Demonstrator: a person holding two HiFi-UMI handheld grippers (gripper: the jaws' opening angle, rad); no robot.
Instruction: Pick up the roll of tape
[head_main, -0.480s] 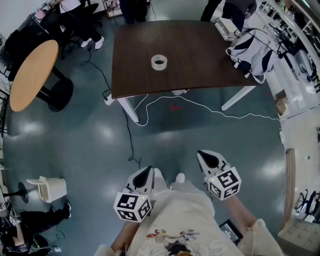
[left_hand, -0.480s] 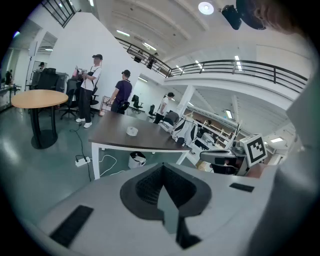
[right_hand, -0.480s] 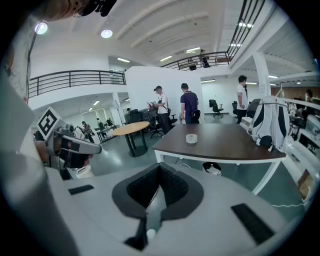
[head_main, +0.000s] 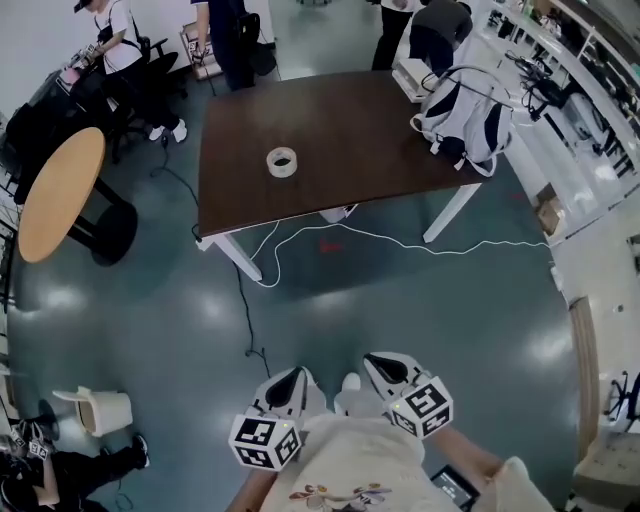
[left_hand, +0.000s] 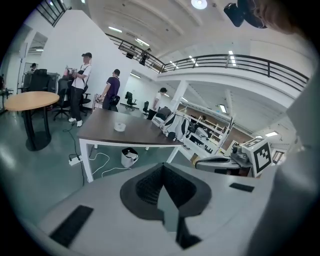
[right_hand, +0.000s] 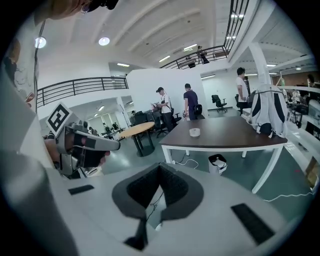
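The roll of tape (head_main: 282, 161) lies flat on the dark brown table (head_main: 340, 180), near its left half. It shows small and far off in the left gripper view (left_hand: 119, 127) and the right gripper view (right_hand: 194, 132). Both grippers are held close to the person's body, far short of the table across a stretch of floor. My left gripper (head_main: 296, 374) has its jaws closed together with nothing in them (left_hand: 162, 167). Beside it, my right gripper (head_main: 378, 360) also has its tips meeting on nothing (right_hand: 159, 167).
A white and dark backpack (head_main: 462, 115) sits on the table's right end. A white cable (head_main: 400, 240) and a black cable (head_main: 245, 310) trail over the floor before the table. A round wooden table (head_main: 60, 195) stands left, a white bin (head_main: 100, 408) lower left. People stand behind the table.
In the head view the table and tape now sit lower and further left. Both grippers are lower in the picture, and the right one has come in toward the left one.
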